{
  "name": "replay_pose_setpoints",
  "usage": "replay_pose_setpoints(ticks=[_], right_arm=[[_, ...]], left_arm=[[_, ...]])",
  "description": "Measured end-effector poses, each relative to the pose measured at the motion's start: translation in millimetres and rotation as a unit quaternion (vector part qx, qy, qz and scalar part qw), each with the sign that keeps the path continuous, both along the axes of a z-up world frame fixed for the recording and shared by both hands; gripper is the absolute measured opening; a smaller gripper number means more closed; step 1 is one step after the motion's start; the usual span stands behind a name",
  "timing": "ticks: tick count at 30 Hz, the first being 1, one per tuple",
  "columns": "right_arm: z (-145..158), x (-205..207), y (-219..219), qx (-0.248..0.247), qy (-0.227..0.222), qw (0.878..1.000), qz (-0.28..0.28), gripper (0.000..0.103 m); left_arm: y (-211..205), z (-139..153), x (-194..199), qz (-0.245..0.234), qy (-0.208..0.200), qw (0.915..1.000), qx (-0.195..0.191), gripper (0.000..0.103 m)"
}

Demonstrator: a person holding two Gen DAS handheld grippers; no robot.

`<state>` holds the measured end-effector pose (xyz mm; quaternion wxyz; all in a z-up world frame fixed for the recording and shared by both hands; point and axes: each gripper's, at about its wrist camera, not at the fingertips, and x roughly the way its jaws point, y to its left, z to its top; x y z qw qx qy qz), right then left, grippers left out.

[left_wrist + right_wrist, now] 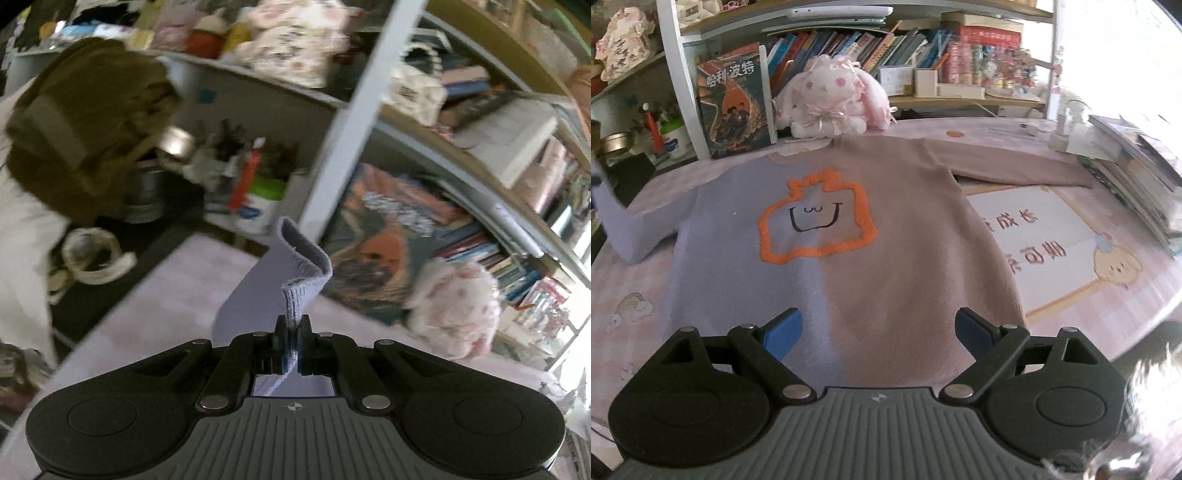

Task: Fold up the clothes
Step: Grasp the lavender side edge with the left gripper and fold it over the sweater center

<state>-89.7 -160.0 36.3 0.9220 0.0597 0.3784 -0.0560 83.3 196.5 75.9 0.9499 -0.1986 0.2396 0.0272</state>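
Note:
A two-tone sweater (849, 236), lavender on the left half and tan on the right, lies flat on the pink table (1108, 314) with an orange outlined smiling face on its chest. Its tan sleeve (1015, 166) stretches out to the right. Its lavender sleeve (624, 221) is lifted at the left edge. My left gripper (293, 325) is shut on the ribbed cuff of that lavender sleeve (295, 266) and holds it above the table. My right gripper (877, 328) is open and empty, hovering over the sweater's bottom hem.
A pink plush rabbit (831, 99) and an upright book (735, 103) stand behind the sweater. A stack of books (1137, 162) lies at the right edge. Shelves with books fill the back. A printed mat (1052, 236) lies right of the sweater.

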Motion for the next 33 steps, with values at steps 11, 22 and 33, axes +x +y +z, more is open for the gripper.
replay_pose_setpoints(ticks=[11, 22, 33], right_arm=[[-11, 46, -89, 0.02, 0.015, 0.995, 0.099, 0.09], [-26, 76, -135, 0.046, 0.044, 0.987, 0.148, 0.089], [-28, 77, -169, 0.045, 0.058, 0.988, 0.136, 0.088]], left_arm=[[-138, 17, 45, -0.003, 0.005, 0.9993, 0.036, 0.003], [-250, -8, 89, -0.053, 0.033, 0.9951, 0.076, 0.003], [-321, -47, 108, -0.115, 0.078, 0.9827, 0.123, 0.003]])
